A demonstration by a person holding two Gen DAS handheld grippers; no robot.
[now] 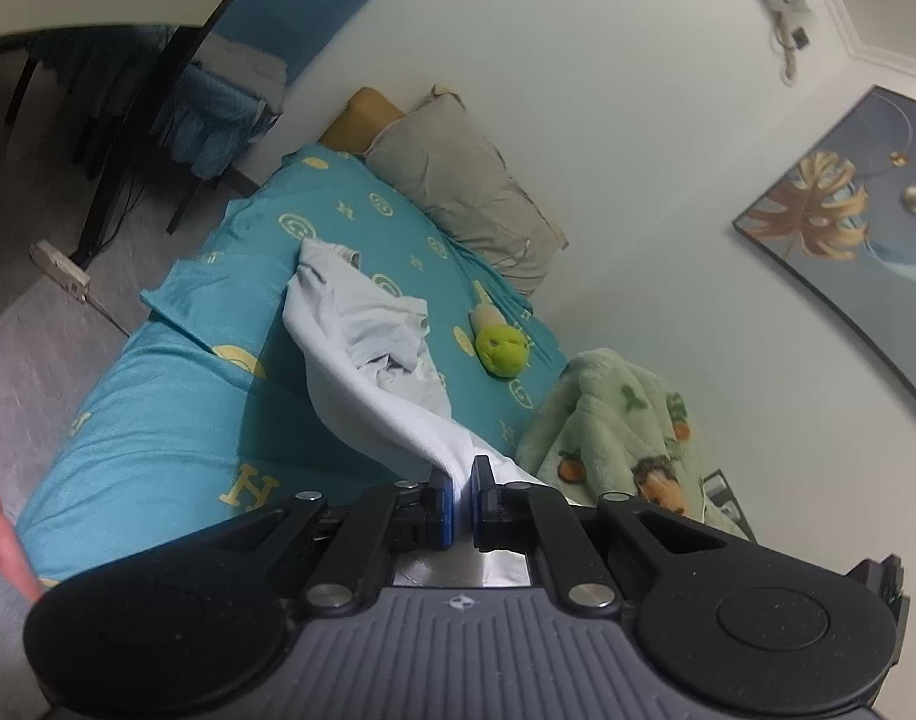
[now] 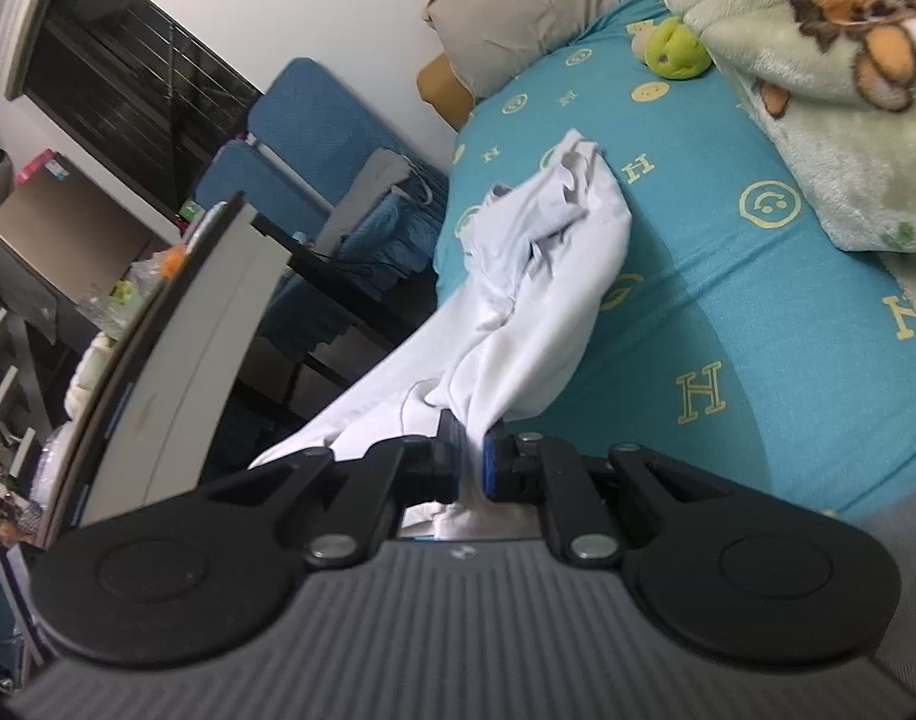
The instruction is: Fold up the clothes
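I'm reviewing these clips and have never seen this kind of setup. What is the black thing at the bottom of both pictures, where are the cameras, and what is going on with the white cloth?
No robot here: a person holds a two-finger gripper in each hand, with a wide-angle camera on each looking along its fingers. One picture is from the left gripper, the other from the right gripper. Both are shut on a white garment, which trails from them down to a bed with a teal sheet. Also on the bed: a grey pillow, a green plush toy and a pale green blanket.
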